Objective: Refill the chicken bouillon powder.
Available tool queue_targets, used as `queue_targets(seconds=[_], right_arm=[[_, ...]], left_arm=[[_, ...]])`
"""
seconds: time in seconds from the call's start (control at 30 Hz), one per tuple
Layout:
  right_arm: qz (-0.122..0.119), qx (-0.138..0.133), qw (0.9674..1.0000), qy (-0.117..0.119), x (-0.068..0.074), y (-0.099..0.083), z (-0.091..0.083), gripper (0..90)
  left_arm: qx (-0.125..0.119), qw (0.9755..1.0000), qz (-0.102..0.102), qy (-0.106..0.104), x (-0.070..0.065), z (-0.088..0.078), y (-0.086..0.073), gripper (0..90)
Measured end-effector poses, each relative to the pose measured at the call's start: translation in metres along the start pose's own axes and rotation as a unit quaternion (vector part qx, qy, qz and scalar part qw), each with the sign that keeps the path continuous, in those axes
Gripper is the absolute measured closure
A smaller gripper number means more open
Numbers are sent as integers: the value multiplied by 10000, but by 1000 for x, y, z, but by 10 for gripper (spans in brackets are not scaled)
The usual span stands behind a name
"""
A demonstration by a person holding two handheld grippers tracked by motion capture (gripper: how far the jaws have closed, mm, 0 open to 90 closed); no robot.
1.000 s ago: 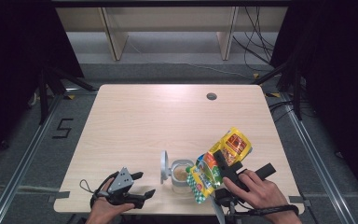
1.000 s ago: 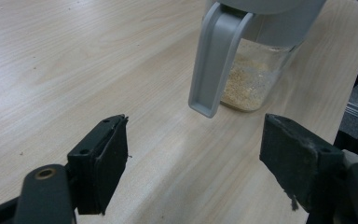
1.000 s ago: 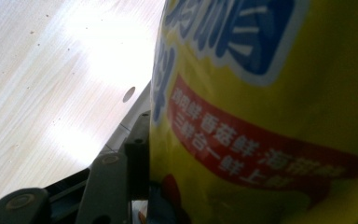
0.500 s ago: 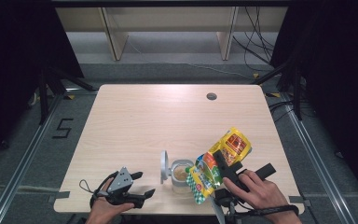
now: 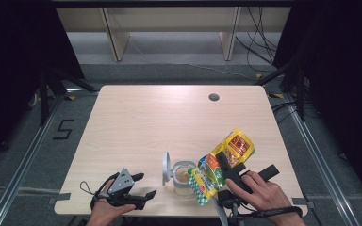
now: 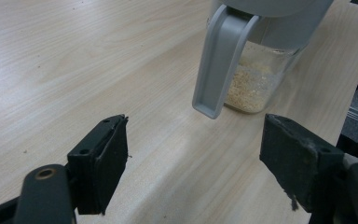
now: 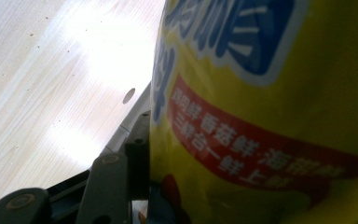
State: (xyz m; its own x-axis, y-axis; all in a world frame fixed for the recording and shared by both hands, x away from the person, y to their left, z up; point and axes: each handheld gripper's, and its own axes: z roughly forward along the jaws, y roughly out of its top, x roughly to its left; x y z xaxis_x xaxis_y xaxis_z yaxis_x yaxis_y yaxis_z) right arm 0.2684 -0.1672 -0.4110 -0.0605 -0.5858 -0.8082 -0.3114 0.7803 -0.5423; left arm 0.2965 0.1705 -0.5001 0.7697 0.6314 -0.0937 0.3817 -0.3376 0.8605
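While the left gripper's (image 5: 141, 186) fingers gape empty, the right gripper (image 5: 222, 162) clasps a yellow pouch (image 5: 221, 165) over the jar (image 5: 184, 176).

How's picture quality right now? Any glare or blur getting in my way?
High view: even light, sharp enough. Left gripper view: the jar and table are clear, with soft sheen on the wood. Right gripper view: the yellow pouch sits so close its print is blurred, and strong glare whitens the table beside it.

A "5" is marked on the floor (image 5: 64, 129); the yellow bag (image 7: 270, 116) bears Chinese print.
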Motion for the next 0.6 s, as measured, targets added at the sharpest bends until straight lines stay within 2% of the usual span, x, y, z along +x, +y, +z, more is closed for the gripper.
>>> queue_targets(seconds=[0.1,0.13,0.23,0.27,0.3,0.33,0.4,0.47,0.6], right_arm=[[0,10,10000,-82,0,0,0,523],[-10,4,10000,-11,0,0,0,523],[-10,12,10000,-61,1,0,0,523],[-26,18,10000,-59,1,1,0,523],[-26,18,10000,-59,1,1,0,523],[-20,-9,10000,12,1,1,0,523],[-29,-23,10000,-57,1,2,0,523],[-54,-15,10000,-56,1,2,1,523],[-19,-15,10000,8,1,2,1,523]], left_arm=[[4,10000,-1,10,0,-1,0,226],[8,10000,31,12,0,-1,0,226],[1,10000,49,25,1,-2,1,226],[6,9999,168,8,2,-2,1,225],[6,9999,168,8,2,-2,1,225],[19,10000,28,38,0,-2,1,225],[8,10000,31,18,0,-1,1,226],[14,9999,165,9,2,-2,1,225],[13,9999,152,11,2,-2,1,225]])
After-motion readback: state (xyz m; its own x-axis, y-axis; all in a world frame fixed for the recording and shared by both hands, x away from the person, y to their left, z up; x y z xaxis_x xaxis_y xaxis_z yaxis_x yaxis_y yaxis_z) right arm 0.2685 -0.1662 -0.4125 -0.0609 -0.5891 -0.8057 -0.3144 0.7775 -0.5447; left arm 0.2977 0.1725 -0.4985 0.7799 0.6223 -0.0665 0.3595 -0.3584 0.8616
